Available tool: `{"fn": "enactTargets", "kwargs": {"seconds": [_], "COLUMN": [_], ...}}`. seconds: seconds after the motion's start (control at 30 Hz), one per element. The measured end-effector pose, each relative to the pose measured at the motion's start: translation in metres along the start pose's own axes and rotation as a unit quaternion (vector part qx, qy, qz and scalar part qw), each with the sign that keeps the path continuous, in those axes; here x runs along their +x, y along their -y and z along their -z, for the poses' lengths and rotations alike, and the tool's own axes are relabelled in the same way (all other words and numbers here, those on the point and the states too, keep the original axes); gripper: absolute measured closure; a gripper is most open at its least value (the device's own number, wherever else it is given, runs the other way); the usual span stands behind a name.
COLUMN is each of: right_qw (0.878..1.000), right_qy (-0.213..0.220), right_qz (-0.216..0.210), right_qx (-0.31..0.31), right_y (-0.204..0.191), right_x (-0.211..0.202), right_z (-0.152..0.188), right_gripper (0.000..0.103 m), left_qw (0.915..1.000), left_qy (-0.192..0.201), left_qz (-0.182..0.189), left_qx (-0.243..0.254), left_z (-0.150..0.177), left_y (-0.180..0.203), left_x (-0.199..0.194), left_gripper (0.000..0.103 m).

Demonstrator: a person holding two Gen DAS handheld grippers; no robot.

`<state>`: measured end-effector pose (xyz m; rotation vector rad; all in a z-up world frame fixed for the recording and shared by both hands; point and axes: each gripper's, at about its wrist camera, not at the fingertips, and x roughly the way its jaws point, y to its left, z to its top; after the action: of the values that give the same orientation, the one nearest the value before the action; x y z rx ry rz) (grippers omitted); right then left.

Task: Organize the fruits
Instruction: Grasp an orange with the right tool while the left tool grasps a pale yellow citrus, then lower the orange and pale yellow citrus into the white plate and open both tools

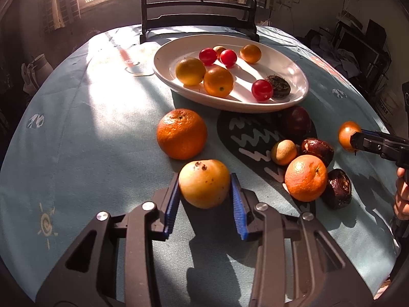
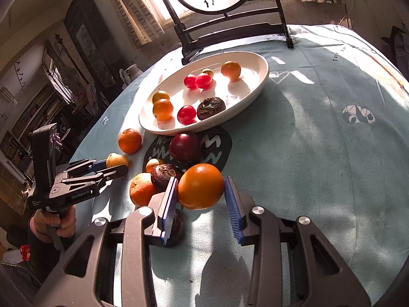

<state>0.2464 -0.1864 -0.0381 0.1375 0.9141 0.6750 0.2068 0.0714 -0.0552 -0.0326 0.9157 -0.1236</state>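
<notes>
Two tools are each gripping a fruit near the white plate [image 1: 294,66]: the left tool [image 1: 204,199] is pinching a yellow pear [image 1: 204,183] just in front of it, the right tool [image 2: 200,204] an orange [image 2: 200,185] (lifted, it seems) above the table [image 2: 306,153].

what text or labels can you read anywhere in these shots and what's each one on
"GenRobot.AI": on the side of the left tool, in the right wrist view.
Small white label lower on that tool's body: too small to read.
Dark lettering on the tablecloth near its far right edge, starting "Tu": too warped to read.
Nothing else is legible in either view.
</notes>
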Motion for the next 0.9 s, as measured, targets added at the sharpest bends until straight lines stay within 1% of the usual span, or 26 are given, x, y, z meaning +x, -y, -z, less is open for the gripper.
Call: {"fn": "enactTargets", "kwargs": {"seconds": [0.13, 0.33, 0.4, 0.43, 0.53, 0.6, 0.67, 0.83, 0.9], "right_qw": [1.000, 0.998, 0.996, 0.996, 0.996, 0.996, 0.996, 0.995, 0.996], "right_qy": [0.010, 0.020, 0.025, 0.030, 0.056, 0.076, 0.089, 0.090, 0.084], "right_qz": [-0.013, -0.050, -0.067, -0.068, -0.054, -0.028, -0.001, 0.032, 0.034], "right_qx": [-0.014, -0.043, -0.049, -0.051, -0.041, -0.028, -0.017, 0.003, 0.010], "right_y": [-0.006, -0.021, -0.028, -0.031, -0.033, -0.028, -0.020, 0.001, 0.008], "right_x": [-0.002, -0.003, 0.000, 0.003, 0.012, 0.018, 0.027, 0.055, 0.064], "right_z": [0.000, 0.001, -0.002, -0.006, -0.026, -0.043, -0.058, -0.085, -0.091], "right_gripper": [0.065, 0.065, 0.065, 0.065, 0.065, 0.065, 0.065, 0.065, 0.065], "left_qw": [0.9997, 0.9964, 0.9945, 0.9940, 0.9941, 0.9937, 0.9942, 0.9968, 0.9975], "left_qy": [0.016, 0.038, 0.040, 0.041, 0.064, 0.078, 0.084, 0.063, 0.052], "left_qz": [0.016, 0.076, 0.097, 0.101, 0.087, 0.080, 0.067, 0.048, 0.044], "left_qx": [0.001, -0.002, -0.008, -0.008, -0.007, -0.008, -0.009, -0.013, -0.017], "left_z": [-0.001, -0.004, -0.012, -0.019, -0.048, -0.069, -0.089, -0.122, -0.129], "left_y": [0.002, 0.009, 0.013, 0.015, 0.025, 0.029, 0.030, 0.029, 0.027], "left_x": [-0.010, -0.023, -0.022, -0.021, -0.019, -0.015, -0.005, 0.031, 0.044], "left_gripper": [0.065, 0.065, 0.065, 0.065, 0.065, 0.065, 0.065, 0.065, 0.065]}}
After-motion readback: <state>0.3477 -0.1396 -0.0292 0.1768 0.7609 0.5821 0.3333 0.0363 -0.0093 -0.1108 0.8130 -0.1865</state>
